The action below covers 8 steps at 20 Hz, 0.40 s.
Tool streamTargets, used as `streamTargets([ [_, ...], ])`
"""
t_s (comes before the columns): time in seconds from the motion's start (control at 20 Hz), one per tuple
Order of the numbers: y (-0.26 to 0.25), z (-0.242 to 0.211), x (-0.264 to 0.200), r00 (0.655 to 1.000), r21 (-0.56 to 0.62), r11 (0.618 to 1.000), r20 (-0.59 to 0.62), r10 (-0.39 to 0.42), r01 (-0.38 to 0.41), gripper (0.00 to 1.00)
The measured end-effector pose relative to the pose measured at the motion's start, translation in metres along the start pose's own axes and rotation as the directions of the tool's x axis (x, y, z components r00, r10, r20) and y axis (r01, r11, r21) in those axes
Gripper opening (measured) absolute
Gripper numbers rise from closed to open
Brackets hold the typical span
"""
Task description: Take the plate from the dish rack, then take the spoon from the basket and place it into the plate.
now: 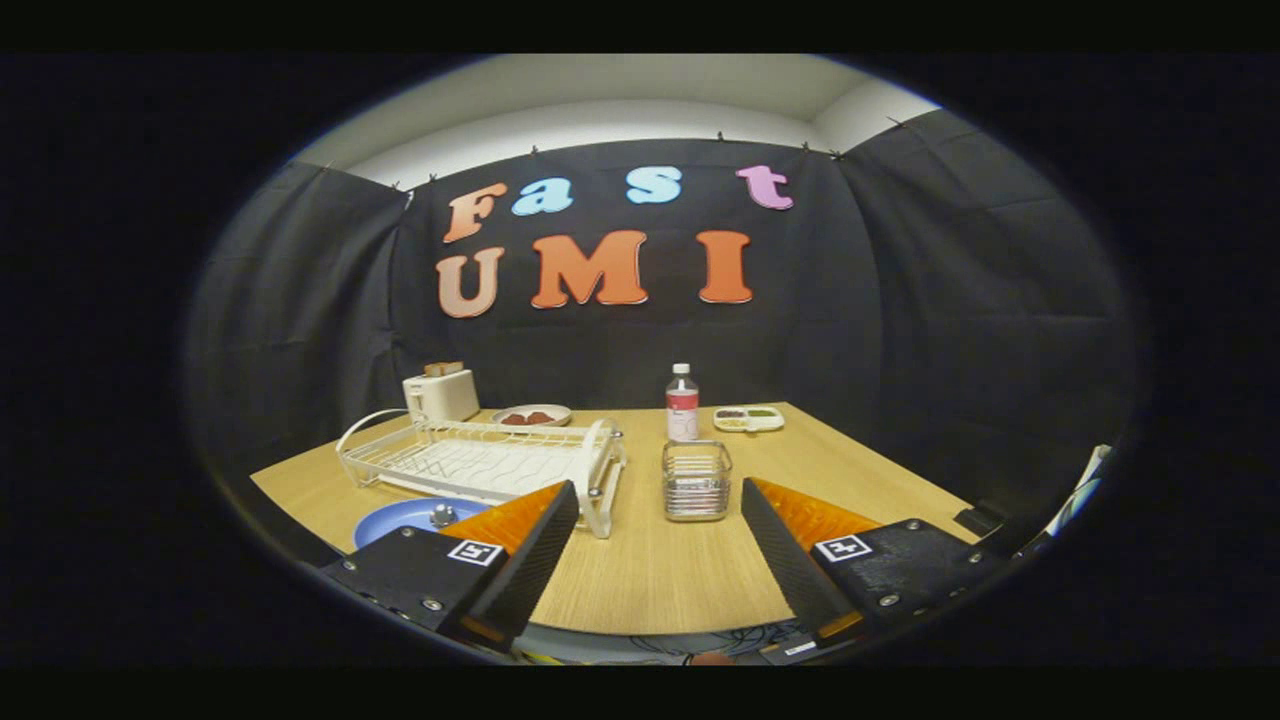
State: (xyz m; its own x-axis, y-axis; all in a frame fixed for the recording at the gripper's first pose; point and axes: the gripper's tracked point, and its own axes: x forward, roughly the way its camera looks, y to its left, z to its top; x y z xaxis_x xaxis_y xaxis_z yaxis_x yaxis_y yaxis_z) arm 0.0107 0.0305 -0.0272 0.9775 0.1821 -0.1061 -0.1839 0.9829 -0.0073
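Observation:
A blue plate point(400, 518) lies flat on the wooden table point(660, 580), in front of the white wire dish rack point(480, 462). The left finger hides part of the plate. A small shiny metal piece point(441, 515) rests on it, likely part of the spoon, with the rest hidden behind that finger. The rack holds no dishes. A small wire basket point(697, 480) stands just ahead of the fingers, right of the rack, and looks empty. My gripper point(660, 490) is open above the table's near part, with nothing between its fingers.
Along the table's far edge stand a cream toaster point(441, 395), a small plate of food point(531, 415), a plastic bottle with a red label point(682, 403) and a white tray of food point(748, 418). The table's near edge runs just below the fingers.

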Motion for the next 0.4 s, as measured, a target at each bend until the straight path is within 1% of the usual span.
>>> streamTargets([
  [0.2,-0.025,-0.003,0.006,0.999,0.011,0.999,-0.001,-0.051,0.051,0.97],
  [0.4,-0.031,-0.002,0.008,0.998,0.002,0.998,0.003,-0.07,0.07,0.97],
])
